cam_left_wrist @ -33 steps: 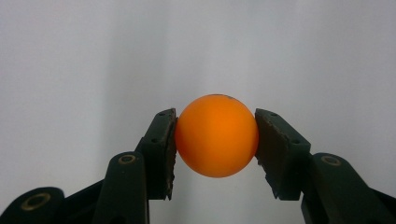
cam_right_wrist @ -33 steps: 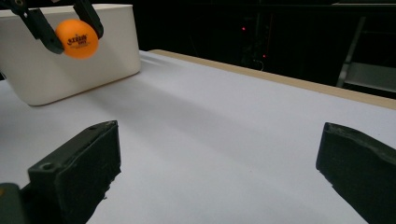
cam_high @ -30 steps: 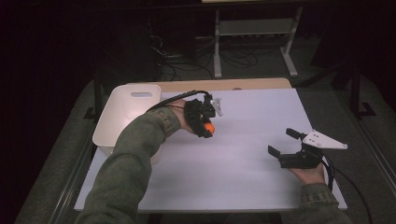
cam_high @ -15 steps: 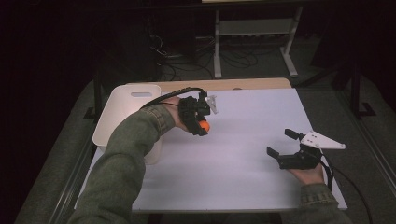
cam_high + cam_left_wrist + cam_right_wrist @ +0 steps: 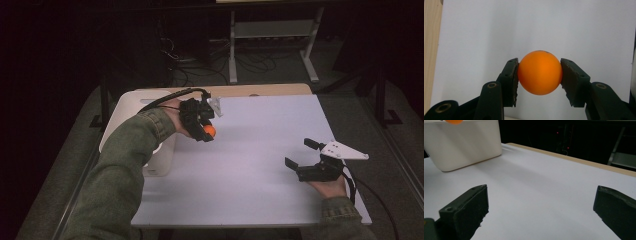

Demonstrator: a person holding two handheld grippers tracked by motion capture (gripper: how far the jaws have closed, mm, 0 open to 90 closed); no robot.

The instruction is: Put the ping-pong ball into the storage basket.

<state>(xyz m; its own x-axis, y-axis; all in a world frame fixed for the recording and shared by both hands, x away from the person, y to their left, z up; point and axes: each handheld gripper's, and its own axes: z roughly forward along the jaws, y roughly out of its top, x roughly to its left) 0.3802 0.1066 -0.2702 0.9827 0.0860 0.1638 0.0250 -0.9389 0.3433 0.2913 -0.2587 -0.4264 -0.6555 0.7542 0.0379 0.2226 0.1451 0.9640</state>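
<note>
Orange smooth round ball [image 5: 540,72] clamped btwn matte black pads of left gripper [image 5: 204,128], held above white tabletop [image 5: 260,150] beside rounded white plastic bin [image 5: 131,112], right gripper [image 5: 301,156] jaws wide apart, nothing btwn.

White bin [image 5: 162,162] partly behind left sleeve [image 5: 125,165]

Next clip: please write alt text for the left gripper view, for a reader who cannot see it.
An orange ball is clamped between the two black pads of the left tongs, pressed on both sides. Behind it lies the pale tabletop, with a strip of light wood along the left edge.
</note>
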